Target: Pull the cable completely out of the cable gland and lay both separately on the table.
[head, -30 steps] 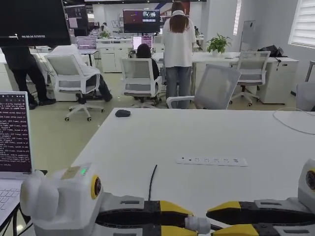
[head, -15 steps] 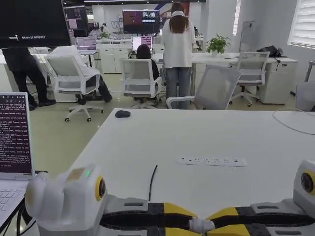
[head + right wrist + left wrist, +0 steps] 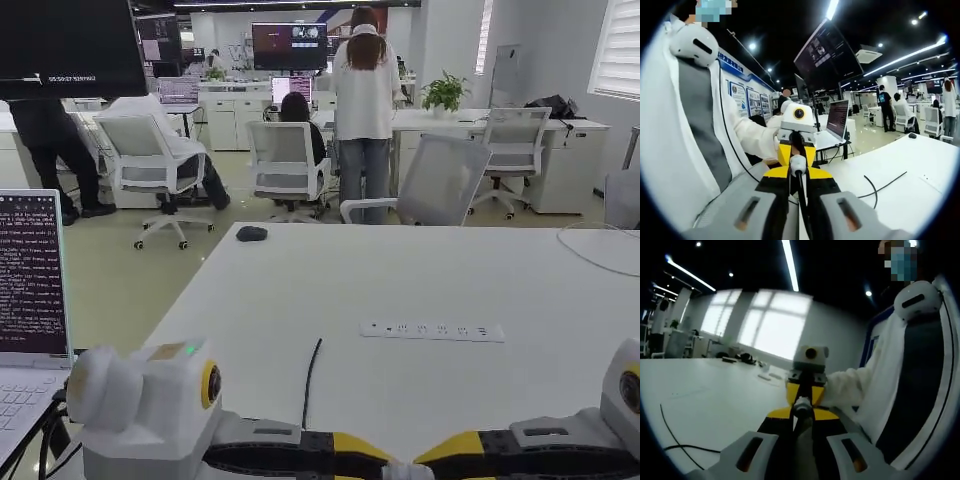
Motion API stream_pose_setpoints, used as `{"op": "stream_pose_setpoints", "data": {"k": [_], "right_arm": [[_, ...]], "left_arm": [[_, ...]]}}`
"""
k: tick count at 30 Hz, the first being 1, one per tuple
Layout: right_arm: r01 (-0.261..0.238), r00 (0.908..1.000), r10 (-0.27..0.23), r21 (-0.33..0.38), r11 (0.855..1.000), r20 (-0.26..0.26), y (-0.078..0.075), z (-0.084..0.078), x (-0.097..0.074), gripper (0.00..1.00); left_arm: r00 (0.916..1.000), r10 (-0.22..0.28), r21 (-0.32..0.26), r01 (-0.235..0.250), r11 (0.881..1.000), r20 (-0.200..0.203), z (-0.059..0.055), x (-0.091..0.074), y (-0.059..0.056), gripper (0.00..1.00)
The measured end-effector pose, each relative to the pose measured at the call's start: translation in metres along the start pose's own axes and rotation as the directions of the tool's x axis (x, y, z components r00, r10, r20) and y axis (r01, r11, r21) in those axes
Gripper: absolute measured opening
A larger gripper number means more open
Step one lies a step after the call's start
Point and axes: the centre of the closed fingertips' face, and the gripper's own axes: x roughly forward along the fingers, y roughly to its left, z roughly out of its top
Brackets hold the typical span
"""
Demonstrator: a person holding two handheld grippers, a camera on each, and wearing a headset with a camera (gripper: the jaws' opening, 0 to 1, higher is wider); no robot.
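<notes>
Gland (image 3: 797, 163) in L gripper (image 3: 803, 416), cable (image 3: 801, 196) in R gripper (image 3: 798, 176).

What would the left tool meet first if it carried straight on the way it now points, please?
Most likely the right tool: it faces the left tool tip to tip, with the cable gland and cable held between them. Depth is unclear, but the gap looks small.

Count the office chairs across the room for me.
4 clear ones: left chair, middle chair with a person seated, grey chair by the table, right chair. A grey shape at the right edge may be a fifth.
</notes>
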Motion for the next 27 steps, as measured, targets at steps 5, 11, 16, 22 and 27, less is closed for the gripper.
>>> {"op": "stream_pose_setpoints", "data": {"k": [5,11,16,22,27], "right_arm": [[0.003,1.0000,-0.003,-0.062,0.998,-0.008,0.002,-0.001,0.000,0.09],[-0.002,0.9999,-0.002,-0.232,0.973,-0.015,0.006,0.000,0.000,0.09],[-0.002,1.0000,0.002,-0.318,0.948,0.001,0.009,0.002,0.000,0.09],[-0.004,0.9999,-0.001,-0.339,0.941,-0.015,0.010,0.000,0.002,0.10],[-0.013,0.9998,0.005,-0.399,0.917,-0.021,0.011,0.000,0.000,0.10]], "left_arm": [[0.9999,-0.013,-0.059,0.013,0.998,0.004,-0.003,0.001,-0.001,0.13],[0.9991,-0.030,-0.135,0.034,0.990,0.031,-0.005,0.003,0.000,0.13],[0.9957,-0.063,-0.250,0.078,0.965,0.068,-0.005,0.003,-0.001,0.13],[0.9967,-0.065,-0.252,0.076,0.965,0.049,-0.007,0.003,-0.002,0.14],[0.9948,-0.083,-0.310,0.098,0.946,0.060,-0.008,0.002,-0.003,0.14]]}}
